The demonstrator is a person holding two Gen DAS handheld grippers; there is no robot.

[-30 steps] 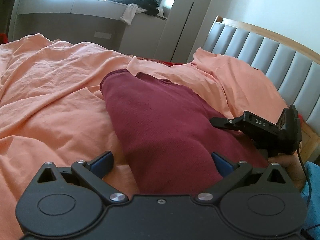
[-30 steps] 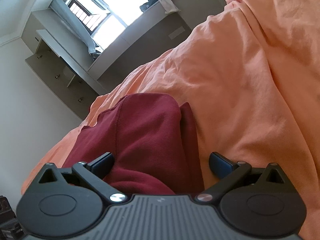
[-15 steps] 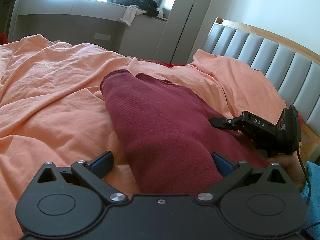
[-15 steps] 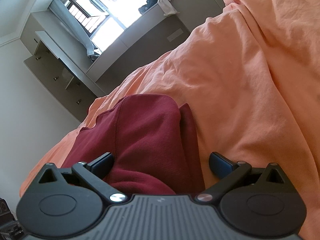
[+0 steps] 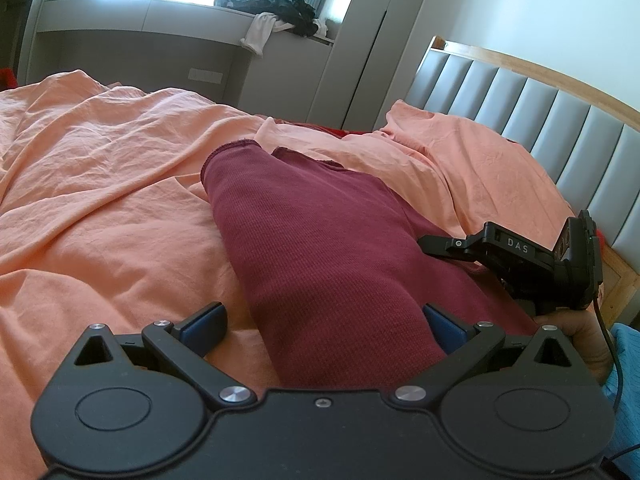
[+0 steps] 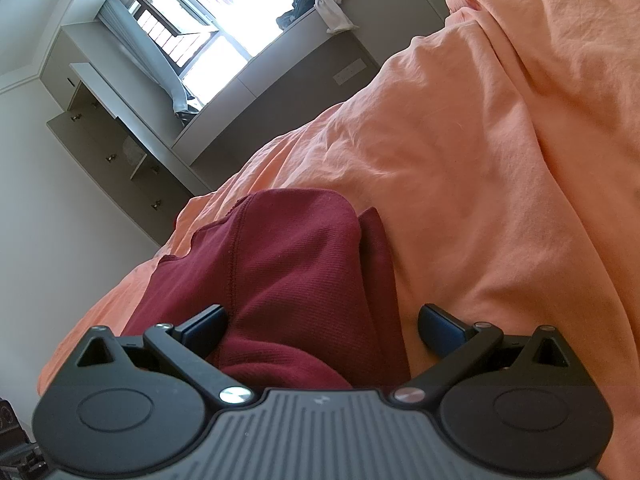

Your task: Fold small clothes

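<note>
Leftmost, a rumpled peach-orange cotton bedsheet [image 5: 100, 184] covers the bed. Centrally, a dark maroon knit garment [image 5: 320, 248] lies on it, folded lengthwise. Both black two-finger grippers hang low over its near end, fingers spread wide: the left gripper [image 5: 324, 322] straddles the fabric, and the right gripper [image 6: 322, 322] likewise straddles it without clamping. Rightward, a grey padded headboard [image 5: 560, 120] stands.
</note>
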